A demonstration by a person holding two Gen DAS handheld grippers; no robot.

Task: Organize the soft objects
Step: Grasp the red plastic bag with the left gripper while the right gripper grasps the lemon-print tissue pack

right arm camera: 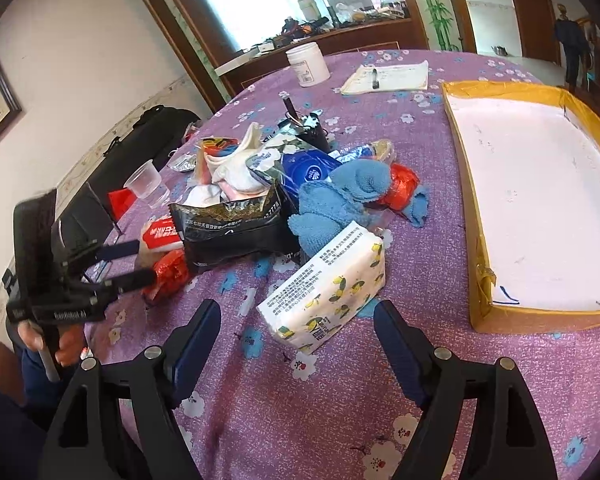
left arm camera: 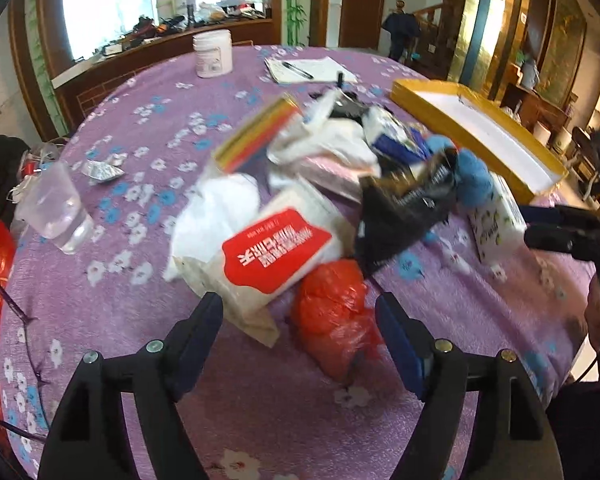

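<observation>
The left wrist camera sits just behind its own two fingers (left arm camera: 298,312) and looks forward and down, close over the purple tablecloth (left arm camera: 120,304). The heap of soft packets (left arm camera: 300,200) fills the middle, and the yellow tray (left arm camera: 476,128) is at 2 o'clock. The right wrist camera looks the same way, with the tray (right arm camera: 460,184) at 3 o'clock. Both views share the heap, the tray and the white jar (left arm camera: 213,54).

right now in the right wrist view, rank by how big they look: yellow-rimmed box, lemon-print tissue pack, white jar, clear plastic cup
1. yellow-rimmed box, clearly largest
2. lemon-print tissue pack, though it lies nearest the camera
3. white jar and clear plastic cup look alike; the jar sits farther off, so I won't rank them
</observation>
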